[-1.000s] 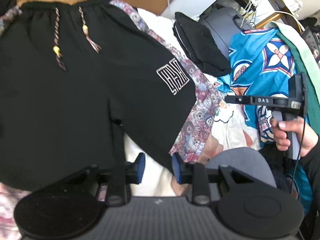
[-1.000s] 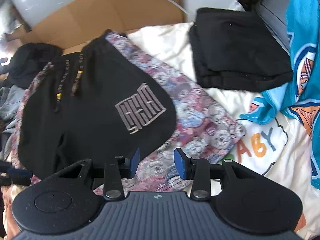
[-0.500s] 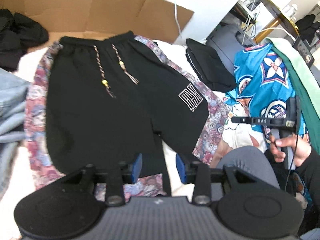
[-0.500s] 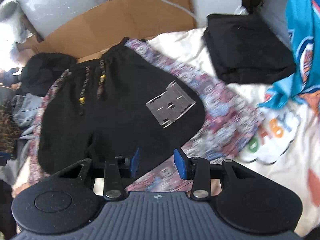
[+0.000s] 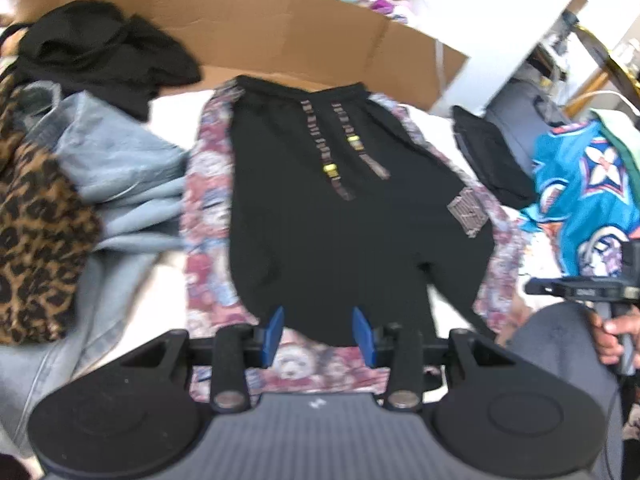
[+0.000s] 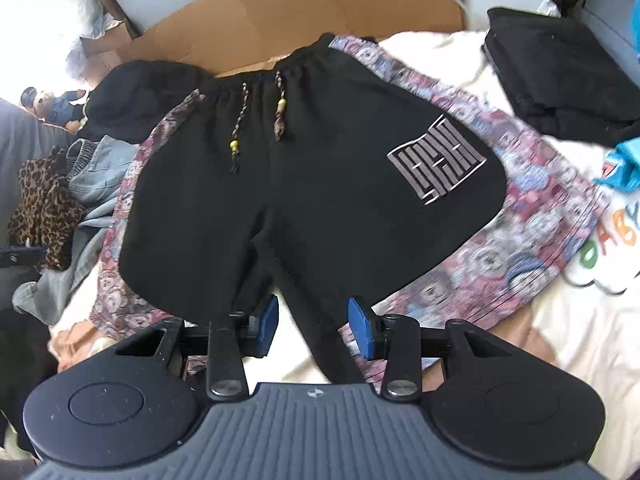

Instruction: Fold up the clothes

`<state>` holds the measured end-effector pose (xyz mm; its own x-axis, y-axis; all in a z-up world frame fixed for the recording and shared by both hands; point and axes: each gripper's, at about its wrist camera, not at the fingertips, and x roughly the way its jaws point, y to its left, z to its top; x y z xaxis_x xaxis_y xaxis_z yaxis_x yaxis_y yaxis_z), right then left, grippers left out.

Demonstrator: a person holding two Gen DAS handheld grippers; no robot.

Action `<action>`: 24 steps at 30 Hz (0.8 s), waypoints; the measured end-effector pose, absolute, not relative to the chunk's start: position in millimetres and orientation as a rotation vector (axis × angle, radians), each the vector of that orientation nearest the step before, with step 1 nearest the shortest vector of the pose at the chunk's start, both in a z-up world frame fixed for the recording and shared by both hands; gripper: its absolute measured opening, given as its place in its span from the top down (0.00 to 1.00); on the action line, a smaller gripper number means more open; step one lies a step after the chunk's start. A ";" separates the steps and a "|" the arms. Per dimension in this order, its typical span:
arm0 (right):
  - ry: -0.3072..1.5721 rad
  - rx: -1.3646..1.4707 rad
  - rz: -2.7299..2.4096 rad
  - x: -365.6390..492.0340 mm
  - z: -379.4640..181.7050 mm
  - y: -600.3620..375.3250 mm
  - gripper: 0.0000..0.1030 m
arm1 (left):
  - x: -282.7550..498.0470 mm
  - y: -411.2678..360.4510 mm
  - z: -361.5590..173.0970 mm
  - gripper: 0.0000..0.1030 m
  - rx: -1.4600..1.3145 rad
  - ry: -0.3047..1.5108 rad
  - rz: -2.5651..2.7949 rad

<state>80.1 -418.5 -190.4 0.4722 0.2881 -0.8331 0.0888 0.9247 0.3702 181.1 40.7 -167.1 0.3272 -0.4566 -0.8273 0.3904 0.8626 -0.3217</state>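
The black shorts (image 6: 304, 184) lie spread flat in the middle of both views, waistband toward the top of the frame, on a patterned cloth with bears (image 6: 532, 216) that shows along both their sides; two braided drawstrings (image 6: 256, 124) hang down from the waistband, and a grey square logo (image 6: 438, 160) sits on the leg at the right of the frame. The left tongs (image 5: 318, 334) stand open at the bottom centre of their view, over the lower hem of the shorts, with nothing pressed between the blue pads (image 5: 274, 330); the right tongs (image 6: 312, 324) are open too, above the gap between the two legs; a dark strip runs down between their pads, perhaps a strap, the view is not clear. A folded black garment (image 6: 560, 80) lies at the upper right; a cardboard sheet (image 6: 304, 12) stands behind; denim (image 5: 116, 168) and a leopard-print cloth (image 5: 36, 232) lie at the left; a hand (image 5: 612, 336) holds a handle at the right edge.
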 end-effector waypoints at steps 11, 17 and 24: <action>1.188 0.429 0.200 92.3 -216.5 -366.1 0.54 | 191.5 83.8 -226.8 0.60 -0.052 1.179 -0.455; 1.254 0.438 0.208 103.3 -236.5 -343.9 0.54 | 195.7 99.6 -257.0 0.61 -0.073 1.219 -0.439; 1.354 0.477 0.216 116.0 -268.8 -318.7 0.53 | 201.1 104.3 -279.9 0.61 -0.116 1.247 -0.483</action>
